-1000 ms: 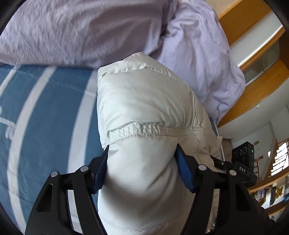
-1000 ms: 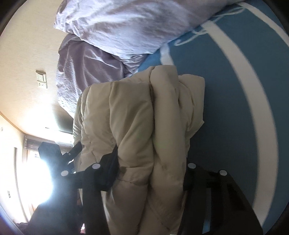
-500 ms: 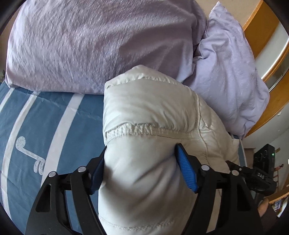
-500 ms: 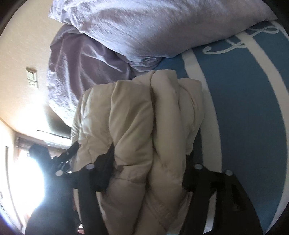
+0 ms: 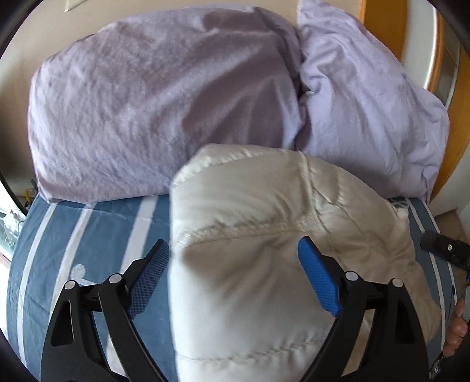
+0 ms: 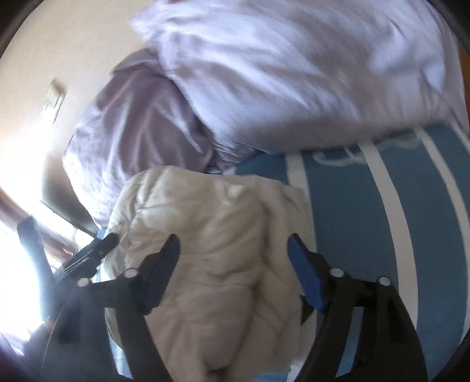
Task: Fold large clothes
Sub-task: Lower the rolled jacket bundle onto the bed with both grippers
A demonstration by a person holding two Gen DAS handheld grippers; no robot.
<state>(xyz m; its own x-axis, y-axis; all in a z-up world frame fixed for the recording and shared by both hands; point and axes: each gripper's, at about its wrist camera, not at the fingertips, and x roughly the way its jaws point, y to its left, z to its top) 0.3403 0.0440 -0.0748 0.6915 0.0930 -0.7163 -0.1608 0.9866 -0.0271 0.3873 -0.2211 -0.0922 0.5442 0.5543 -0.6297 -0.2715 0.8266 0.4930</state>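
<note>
Blur smears the whole right wrist view, so seams and edges there are hard to read, and glare whites out its 8 o'clock side. In the left wrist view the lower part of the puffer jacket [image 5: 264, 249] runs off the frame at 6 o'clock, hiding how it is folded underneath.

The left gripper [image 5: 233, 276] stands with its blue pads [image 5: 318, 279] wide apart, the bulky cream jacket filling the gap between them; the pad at 8 o'clock sits just beside the fabric, the one at 4 o'clock against it, and I cannot tell whether they press it. At 4 o'clock by the rim a few bare fingers of the person's hand [image 5: 456, 326] peep in, mostly cut off, with the tip of the other tool above them.

The right gripper [image 6: 233, 264] is likewise spread wide over the bunched jacket [image 6: 211, 249], and its pads appear not to pinch the cloth, though the blur leaves this unsure. The black tip of the other tongs pokes in at 9 o'clock.

The jacket lies on a blue bedspread with white stripes [image 5: 82, 235], its far end up against two lilac pillows [image 5: 164, 111] piled at 12 o'clock. Behind them is a cream wall [image 6: 58, 44] with a switch plate [image 6: 54, 98], and orange wood trim [image 5: 384, 26] at 1 o'clock.
</note>
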